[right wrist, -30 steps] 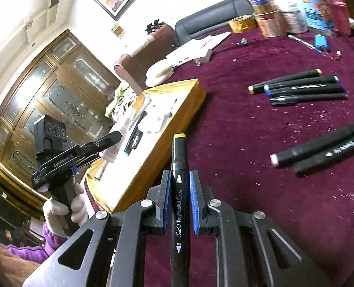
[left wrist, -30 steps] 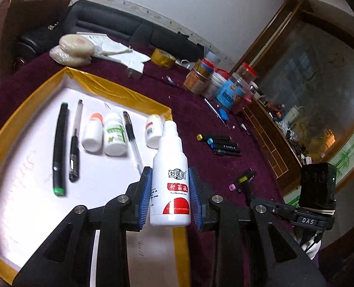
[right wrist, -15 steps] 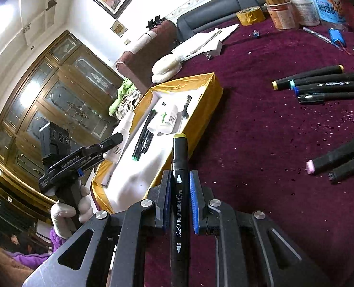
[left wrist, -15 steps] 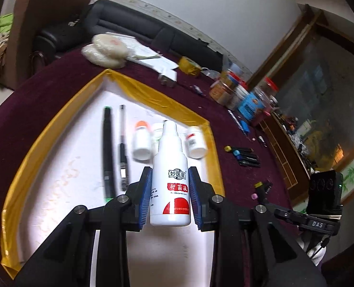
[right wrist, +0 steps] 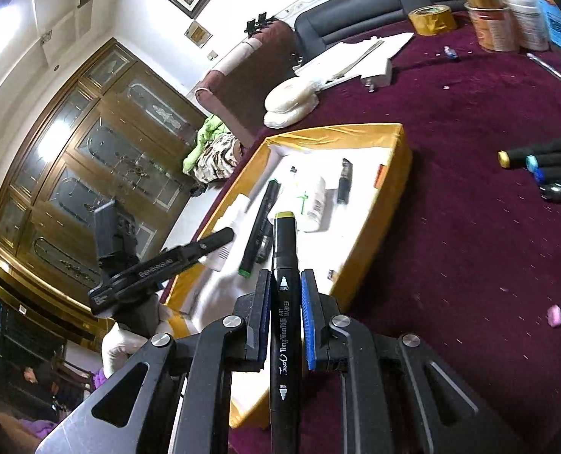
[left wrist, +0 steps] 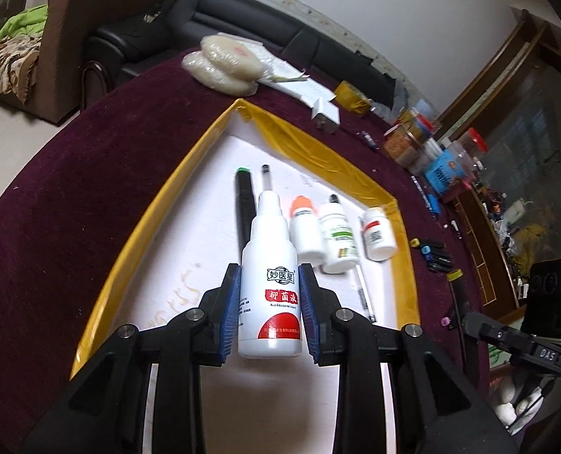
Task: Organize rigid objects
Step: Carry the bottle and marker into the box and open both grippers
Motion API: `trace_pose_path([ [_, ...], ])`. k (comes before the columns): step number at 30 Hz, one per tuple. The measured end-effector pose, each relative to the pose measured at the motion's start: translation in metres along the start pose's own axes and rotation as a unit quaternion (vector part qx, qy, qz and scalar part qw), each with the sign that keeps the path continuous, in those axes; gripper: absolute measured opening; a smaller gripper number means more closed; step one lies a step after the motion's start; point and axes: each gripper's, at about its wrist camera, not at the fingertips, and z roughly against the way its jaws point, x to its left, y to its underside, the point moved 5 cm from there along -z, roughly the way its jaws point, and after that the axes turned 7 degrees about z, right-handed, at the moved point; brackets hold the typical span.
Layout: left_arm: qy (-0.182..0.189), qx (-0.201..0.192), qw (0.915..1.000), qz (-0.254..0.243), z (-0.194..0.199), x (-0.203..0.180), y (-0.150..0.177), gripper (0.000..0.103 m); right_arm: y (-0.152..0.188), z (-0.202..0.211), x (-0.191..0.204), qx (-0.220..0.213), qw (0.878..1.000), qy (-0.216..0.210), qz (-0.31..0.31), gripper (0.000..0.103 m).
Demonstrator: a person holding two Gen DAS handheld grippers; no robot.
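Bottle, white plastic with a red label, sits pinched at its body between the blue pads of the left gripper, held above the yellow-rimmed tray, nozzle pointing toward the tray's far corner. It looks light, stiff and smooth, so a mid-body hold suits it. Right gripper clamps a black marker around its barrel, over the tray's near edge; slim and rigid, it could swivel if gripped off-centre
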Motion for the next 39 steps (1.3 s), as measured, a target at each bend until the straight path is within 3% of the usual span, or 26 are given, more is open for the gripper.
trace_pose_path([
  [9, -0.026, 0.034, 0.9987, 0.027, -0.016, 0.018, -0.014, 0.030, -0.016, -0.047, 0.003, 0.031, 0.999, 0.015, -0.021, 0.014],
  [14, 0.002, 0.033, 0.9988, 0.036, -0.010, 0.018, -0.012, 0.042, -0.021, -0.070, -0.008, 0.045, 0.997, 0.047, -0.042, 0.014],
  [19, 0.032, -0.003, 0.9982, 0.050, 0.019, 0.020, -0.010, 0.061, -0.014, -0.085, -0.004, 0.064, 0.996, 0.045, -0.051, 0.014],
  [24, 0.039, -0.033, 0.9967, 0.063, 0.038, 0.028, -0.010, 0.061, -0.017, -0.087, 0.000, 0.060, 0.995, 0.075, -0.040, 0.016],
  [29, 0.046, -0.025, 0.9959, 0.074, 0.037, 0.033, -0.006, 0.061, -0.021, -0.086, 0.004, 0.048, 0.994, 0.097, -0.016, 0.016],
  [39, 0.050, -0.032, 0.9965, 0.059, 0.044, 0.027, 0.000, 0.061, -0.012, -0.096, 0.023, 0.075, 0.983, 0.155, 0.069, 0.018],
])
